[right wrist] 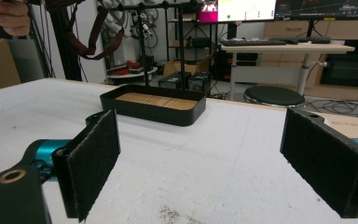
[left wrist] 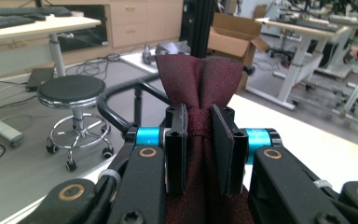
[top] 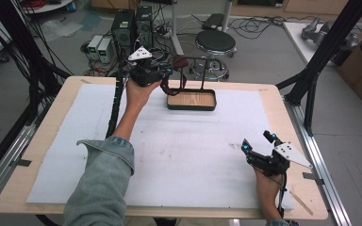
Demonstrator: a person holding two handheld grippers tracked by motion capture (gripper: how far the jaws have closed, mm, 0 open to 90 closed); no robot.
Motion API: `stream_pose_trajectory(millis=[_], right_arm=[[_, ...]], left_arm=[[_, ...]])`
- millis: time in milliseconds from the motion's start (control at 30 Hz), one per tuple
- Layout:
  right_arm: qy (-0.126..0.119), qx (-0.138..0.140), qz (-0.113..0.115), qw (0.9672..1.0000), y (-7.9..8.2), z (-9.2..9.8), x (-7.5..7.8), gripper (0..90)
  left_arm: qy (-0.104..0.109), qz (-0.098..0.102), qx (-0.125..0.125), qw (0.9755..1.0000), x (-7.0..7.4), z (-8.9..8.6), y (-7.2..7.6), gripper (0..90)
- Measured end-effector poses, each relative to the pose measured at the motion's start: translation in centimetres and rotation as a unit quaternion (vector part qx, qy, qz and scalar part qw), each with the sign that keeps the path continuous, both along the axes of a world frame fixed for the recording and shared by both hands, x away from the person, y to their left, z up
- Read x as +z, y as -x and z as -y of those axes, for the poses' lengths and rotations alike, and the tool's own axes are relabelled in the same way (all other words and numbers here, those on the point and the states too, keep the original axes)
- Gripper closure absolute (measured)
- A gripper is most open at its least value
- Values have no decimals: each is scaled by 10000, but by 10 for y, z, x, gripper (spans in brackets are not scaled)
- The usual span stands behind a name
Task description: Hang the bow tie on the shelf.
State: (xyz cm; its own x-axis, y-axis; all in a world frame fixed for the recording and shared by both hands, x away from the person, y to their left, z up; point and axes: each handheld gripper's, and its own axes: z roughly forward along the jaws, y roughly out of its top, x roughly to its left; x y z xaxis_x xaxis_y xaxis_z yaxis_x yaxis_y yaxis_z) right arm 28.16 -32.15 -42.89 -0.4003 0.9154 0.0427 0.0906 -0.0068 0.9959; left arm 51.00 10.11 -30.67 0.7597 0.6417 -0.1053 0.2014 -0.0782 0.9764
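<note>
Left gripper (left wrist: pixel 199 135) clamped on dark red tie (left wrist: pixel 199 79) — bunched between pads, beside stand (top: pixel 202 70)

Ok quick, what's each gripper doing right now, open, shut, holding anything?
Left gripper: shut on the dark red necktie, held up by the black stand.
Right gripper: open, holding nothing, low over the white mat.

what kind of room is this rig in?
Most likely a robotics lab or workshop. Desktop computers with loose cables sit on the floor behind the table, height-adjustable desks carry keyboards and monitors, and a black aluminium frame flanks the table.
</note>
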Motion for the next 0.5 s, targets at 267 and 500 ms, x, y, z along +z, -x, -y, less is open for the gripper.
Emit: stream_pose_trajectory(millis=[267,500], right_arm=[[-12,2,6,10000,0,0,0,110],[-17,18,-9,10000,0,0,0,110]], left_arm=[[45,-99,259,9996,2,-5,-12,756],[3,-184,512,9985,1,-12,-16,756]])
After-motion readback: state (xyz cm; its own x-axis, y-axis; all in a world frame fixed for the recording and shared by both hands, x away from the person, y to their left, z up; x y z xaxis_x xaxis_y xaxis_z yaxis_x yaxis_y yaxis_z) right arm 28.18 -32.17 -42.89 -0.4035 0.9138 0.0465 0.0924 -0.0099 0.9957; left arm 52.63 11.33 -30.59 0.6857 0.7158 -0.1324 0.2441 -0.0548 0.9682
